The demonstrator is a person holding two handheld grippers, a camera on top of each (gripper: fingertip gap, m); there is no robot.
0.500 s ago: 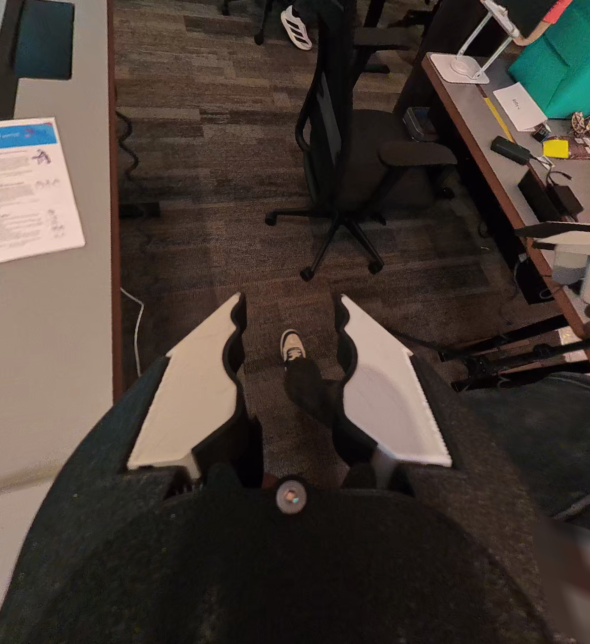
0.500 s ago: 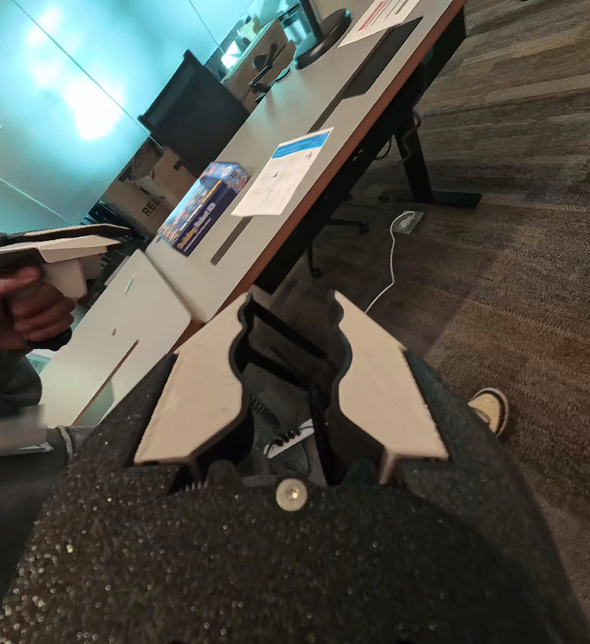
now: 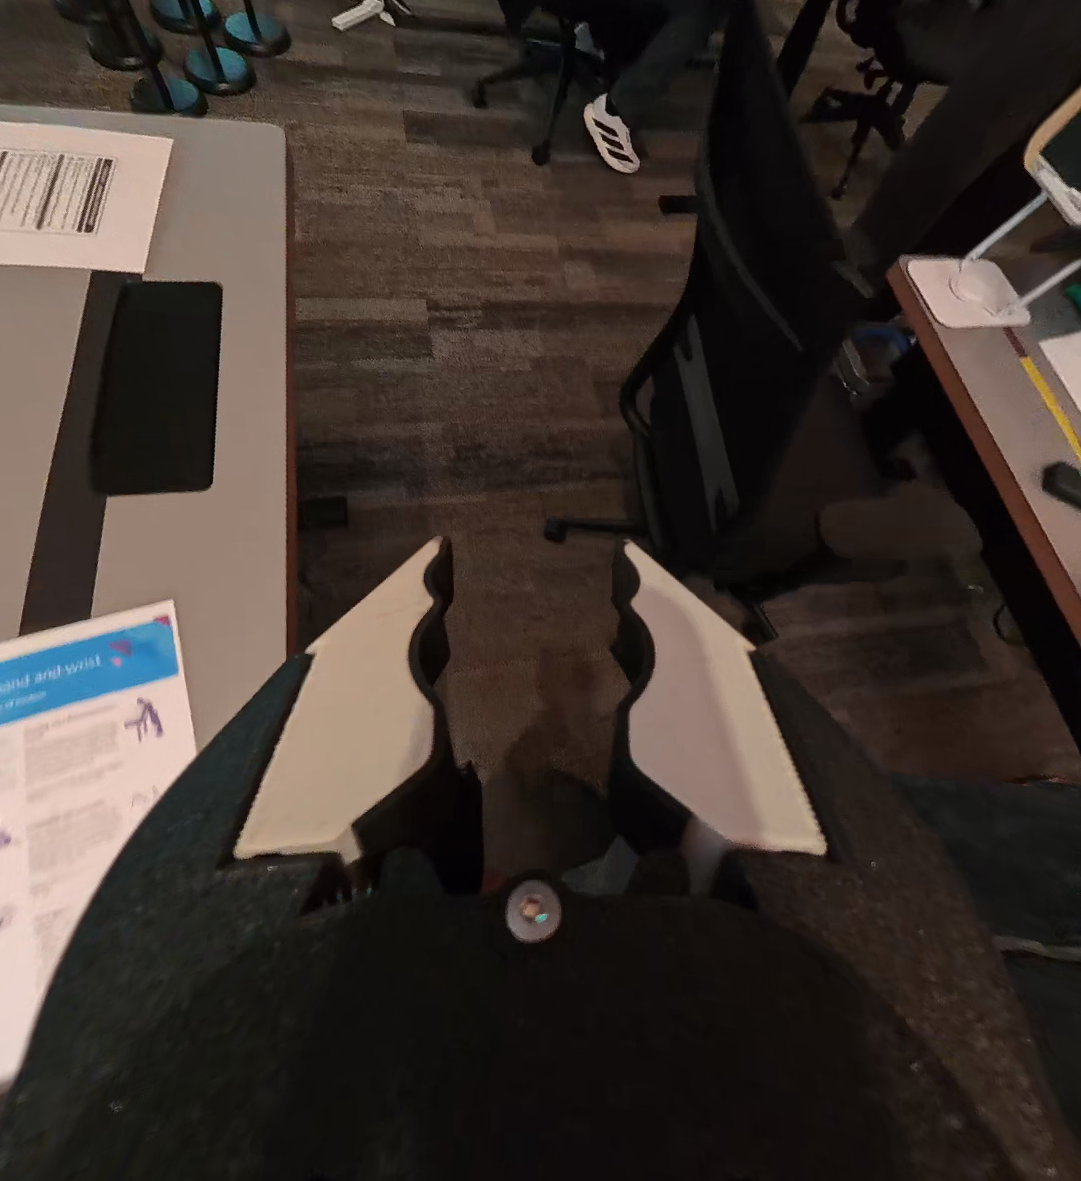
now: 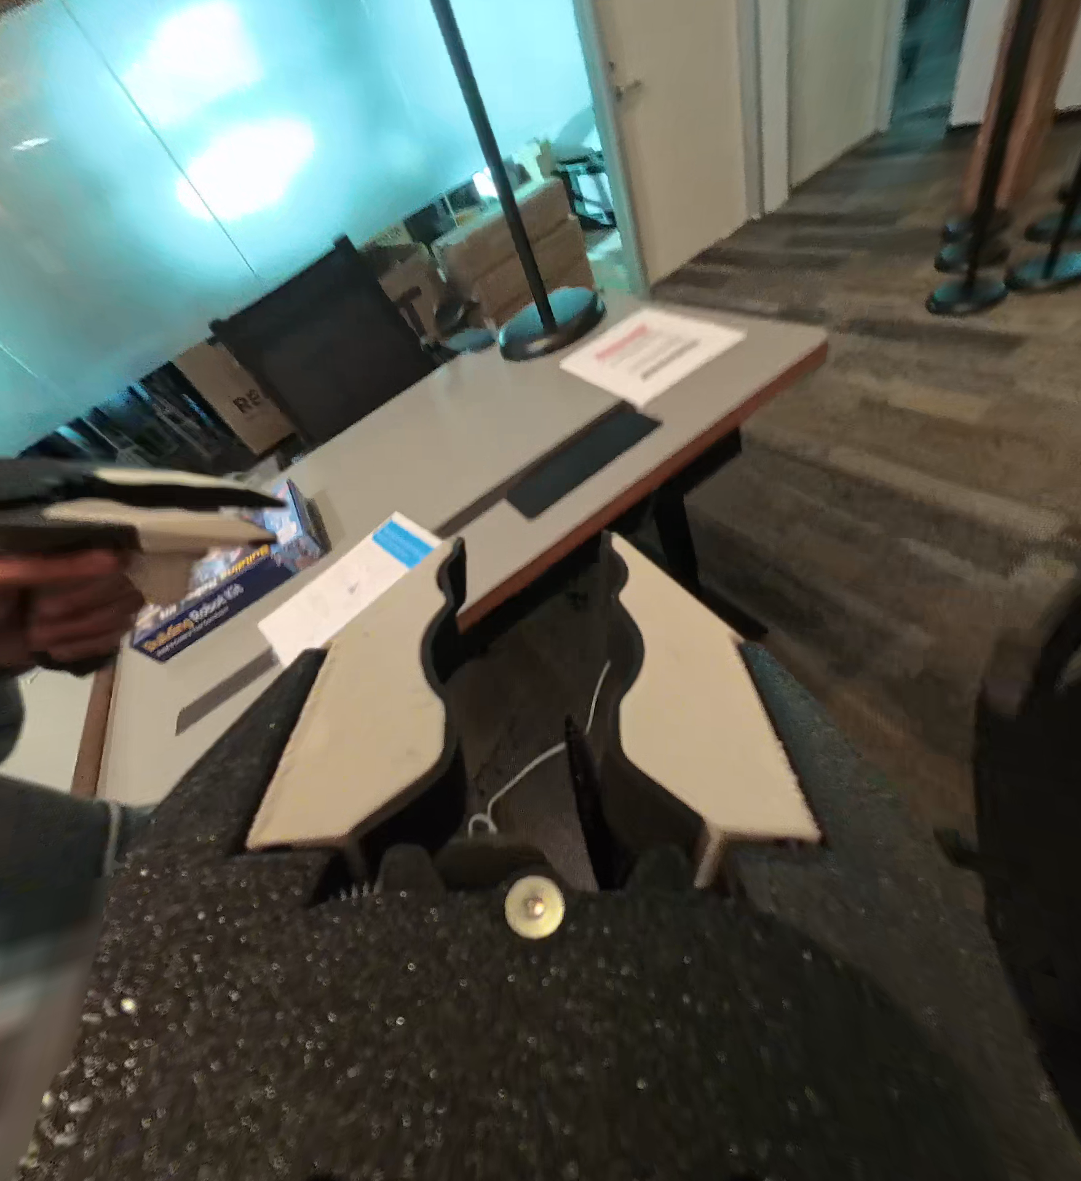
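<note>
Hovering above dark carpet [image 3: 461, 358], the left gripper [image 3: 530, 549] has its jaws spread wide, grasping nothing; the right gripper [image 4: 535, 543] is likewise released and empty. Just beside the left one stands a grey bench [image 3: 231, 575] carrying two printed sheets: a blue-headed leaflet [image 3: 46, 767] and a red-marked page [image 3: 52, 192]. A printed blue box [image 4: 237, 575] lies on it too. One black office chair [image 3: 736, 383] stands to the right.
</note>
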